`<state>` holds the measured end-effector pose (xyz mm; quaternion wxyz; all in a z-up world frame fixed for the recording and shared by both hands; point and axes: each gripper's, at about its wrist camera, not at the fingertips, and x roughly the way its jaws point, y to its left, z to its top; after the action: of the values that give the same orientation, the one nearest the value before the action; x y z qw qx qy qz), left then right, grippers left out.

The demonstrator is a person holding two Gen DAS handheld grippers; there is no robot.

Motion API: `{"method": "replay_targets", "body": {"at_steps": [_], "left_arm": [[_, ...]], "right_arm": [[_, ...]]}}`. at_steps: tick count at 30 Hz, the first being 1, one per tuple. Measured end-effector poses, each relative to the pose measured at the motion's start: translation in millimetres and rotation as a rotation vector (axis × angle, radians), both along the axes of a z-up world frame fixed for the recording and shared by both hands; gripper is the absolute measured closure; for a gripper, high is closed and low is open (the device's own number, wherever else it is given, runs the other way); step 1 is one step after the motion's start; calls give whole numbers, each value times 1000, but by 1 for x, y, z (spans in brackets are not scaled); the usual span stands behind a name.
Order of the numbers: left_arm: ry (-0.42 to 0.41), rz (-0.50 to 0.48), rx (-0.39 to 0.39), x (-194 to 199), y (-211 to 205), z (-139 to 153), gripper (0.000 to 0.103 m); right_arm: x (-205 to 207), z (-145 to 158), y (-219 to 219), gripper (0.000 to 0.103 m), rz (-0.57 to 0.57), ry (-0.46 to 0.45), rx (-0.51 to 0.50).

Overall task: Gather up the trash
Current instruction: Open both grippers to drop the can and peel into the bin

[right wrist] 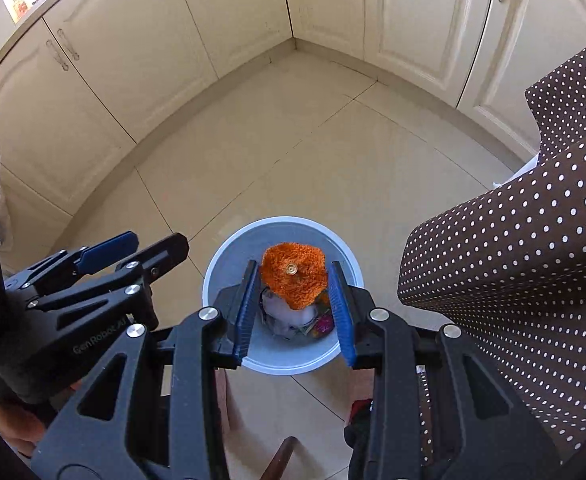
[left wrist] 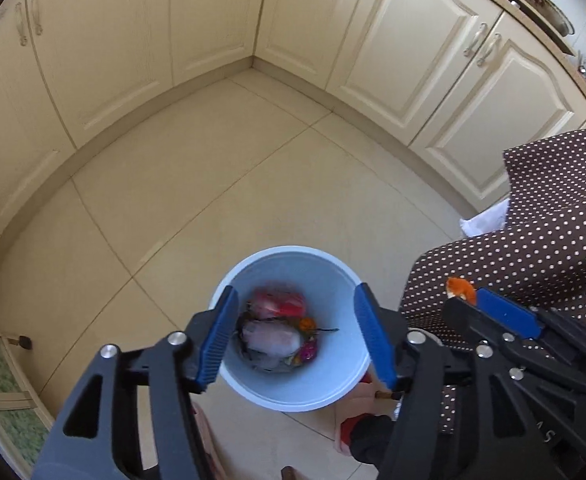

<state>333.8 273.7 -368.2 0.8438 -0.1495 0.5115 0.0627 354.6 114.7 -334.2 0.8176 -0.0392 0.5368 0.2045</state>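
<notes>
A fuzzy orange knitted scrap with a small round button at its centre (right wrist: 294,280) sits clamped between the blue ribbed pads of the right gripper (right wrist: 294,304), directly above the round pale-blue plastic bin (right wrist: 221,264) that stands on the beige tiled floor (right wrist: 293,152). Both grippers point steeply down at the bin from the near side. The left gripper (left wrist: 295,336) hangs over the bin with its fingers (left wrist: 217,336) spread apart and nothing between them. Its view looks straight into the bin, where crumpled clear plastic wrap (left wrist: 271,340) lies over a red wrapper (left wrist: 283,304) and other small coloured litter (too jumbled to name). From there the orange scrap shows only as a tuft at the right gripper's tip. The right wrist view shows its whole flower-like outline, and a brown white-dotted cloth (right wrist: 533,248) at the right.
</notes>
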Motion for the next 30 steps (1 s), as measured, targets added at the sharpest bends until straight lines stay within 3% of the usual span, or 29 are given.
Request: {"method": "replay_targets", "body": {"at_steps": [7, 22, 27, 30], "left_arm": [[20, 21, 35, -5, 11, 1, 33], [25, 57, 32, -12, 30, 5, 32], [27, 77, 40, -14, 31, 7, 32], [21, 75, 49, -14, 30, 11, 32]], "right_arm": [[3, -7, 7, 68, 8, 19, 4], [9, -18, 19, 67, 10, 21, 14], [7, -17, 19, 56, 6, 16, 18], [5, -12, 18, 55, 5, 8, 14]]}}
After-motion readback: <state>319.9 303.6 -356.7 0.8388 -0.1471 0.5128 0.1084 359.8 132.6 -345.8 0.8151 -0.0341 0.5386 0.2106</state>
